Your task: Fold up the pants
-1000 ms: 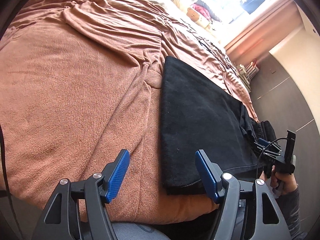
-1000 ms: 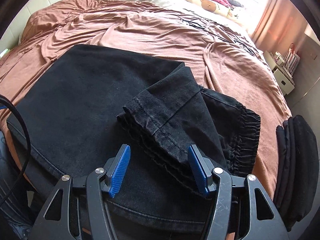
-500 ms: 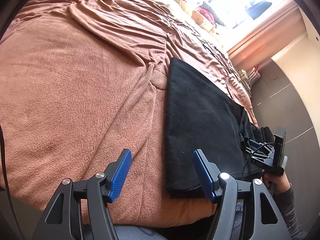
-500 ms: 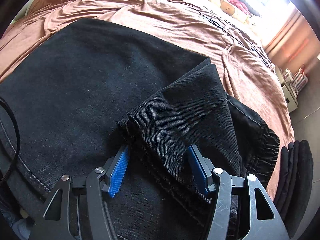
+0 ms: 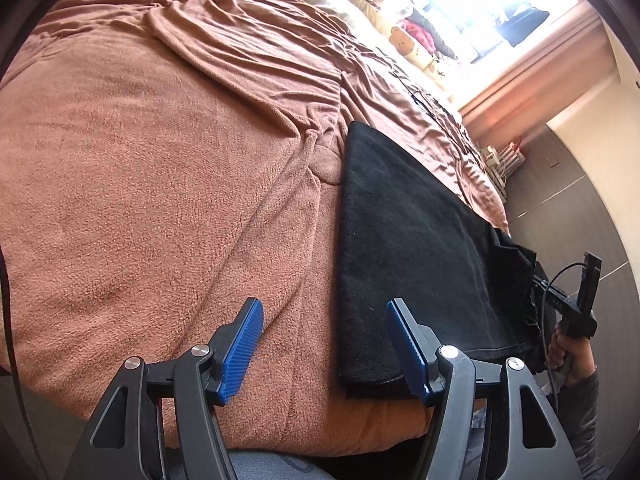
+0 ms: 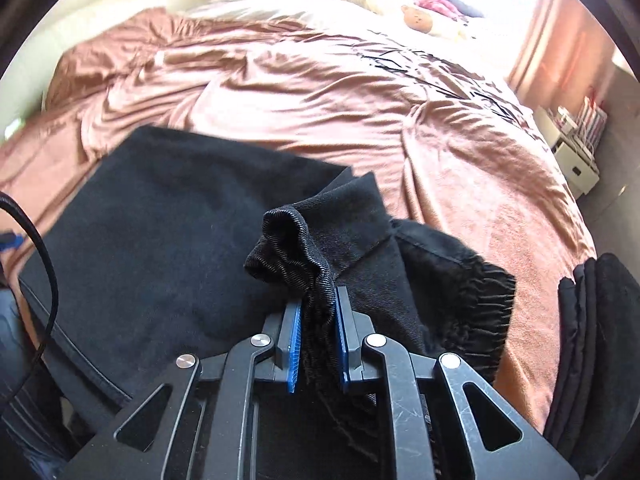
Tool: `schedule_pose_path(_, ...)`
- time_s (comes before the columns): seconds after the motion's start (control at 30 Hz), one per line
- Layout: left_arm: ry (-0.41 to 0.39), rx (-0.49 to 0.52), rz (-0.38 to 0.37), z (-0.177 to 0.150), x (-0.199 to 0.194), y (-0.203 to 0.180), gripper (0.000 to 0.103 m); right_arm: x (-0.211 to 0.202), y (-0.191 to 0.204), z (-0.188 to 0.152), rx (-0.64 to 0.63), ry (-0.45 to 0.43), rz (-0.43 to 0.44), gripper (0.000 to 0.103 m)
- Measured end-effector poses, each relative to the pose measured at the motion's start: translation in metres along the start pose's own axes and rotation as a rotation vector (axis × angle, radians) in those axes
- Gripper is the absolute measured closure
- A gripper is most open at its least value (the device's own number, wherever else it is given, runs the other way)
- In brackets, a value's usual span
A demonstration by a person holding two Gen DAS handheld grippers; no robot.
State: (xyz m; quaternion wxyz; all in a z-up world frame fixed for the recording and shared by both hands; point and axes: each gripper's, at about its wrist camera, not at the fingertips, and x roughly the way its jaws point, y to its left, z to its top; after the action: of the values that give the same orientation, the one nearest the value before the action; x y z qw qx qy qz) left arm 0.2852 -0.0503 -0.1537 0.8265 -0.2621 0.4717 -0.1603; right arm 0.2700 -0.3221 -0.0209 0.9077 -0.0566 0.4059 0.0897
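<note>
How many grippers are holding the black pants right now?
1. The right gripper, jaws closing, pinches a bunched hem of the black pants. The left gripper hangs open over the blanket, nothing between its jaws.

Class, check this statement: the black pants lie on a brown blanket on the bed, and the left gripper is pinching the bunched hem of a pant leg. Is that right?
Not quite: the right gripper is the one closing on the bunched hem of the black pants, as the right wrist view shows. The left gripper is open over the brown blanket. The rest holds.
</note>
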Motion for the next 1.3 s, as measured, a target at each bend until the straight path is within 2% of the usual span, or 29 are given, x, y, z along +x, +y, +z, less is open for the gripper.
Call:
schedule_pose_path(0.3, 0.003, -0.009, 0.003, 0.000, 0.000, 0.002, 0.037, -0.035, -0.063, 0.005, 0.159, -0.066, -0.008, 0.091)
schedule_pose_path(0.47, 0.006, -0.015, 0.002, 0.001, 0.001, 0.002, 0.037, -0.037, -0.094, 0.002, 0.268, -0.046, -0.015, 0.091)
schedule_pose_path(0.57, 0.007, -0.014, 0.005, 0.001, 0.001, 0.002, 0.037, -0.035, -0.113, -0.001, 0.357, -0.024, -0.053, 0.087)
schedule_pose_path(0.63, 0.007, -0.014, 0.010, 0.002, 0.001, 0.001, 0.037, -0.042, -0.117, -0.006, 0.391, -0.025, -0.060, 0.087)
schedule_pose_path(0.77, 0.015, 0.004, 0.023, 0.001, 0.002, -0.003, 0.037, -0.053, -0.115, -0.018, 0.434, -0.023, -0.019, 0.087)
schedule_pose_path(0.8, 0.016, 0.014, 0.030, 0.000, 0.002, -0.005, 0.037, -0.053, -0.117, -0.021, 0.438, -0.018, -0.017, 0.086)
schedule_pose_path(0.87, 0.018, 0.045, 0.046, -0.001, 0.002, -0.011, 0.037, -0.059, -0.117, -0.034, 0.457, -0.014, 0.010, 0.077)
schedule_pose_path(0.93, 0.018, 0.081, 0.058, -0.002, 0.002, -0.019, 0.037, -0.065, -0.119, -0.047, 0.481, -0.015, 0.035, 0.056)
schedule_pose_path(0.97, 0.020, 0.098, 0.064, -0.003, 0.002, -0.022, 0.037, -0.069, -0.121, -0.054, 0.492, -0.017, 0.041, 0.053)
schedule_pose_path(1.13, 0.031, 0.153, 0.079, -0.006, 0.000, -0.037, 0.037, -0.080, -0.126, -0.087, 0.577, -0.012, 0.093, 0.053)
schedule_pose_path(1.3, -0.001, 0.160, 0.075, -0.005, -0.013, -0.045, 0.037, -0.087, -0.132, -0.121, 0.698, -0.032, 0.170, 0.053)
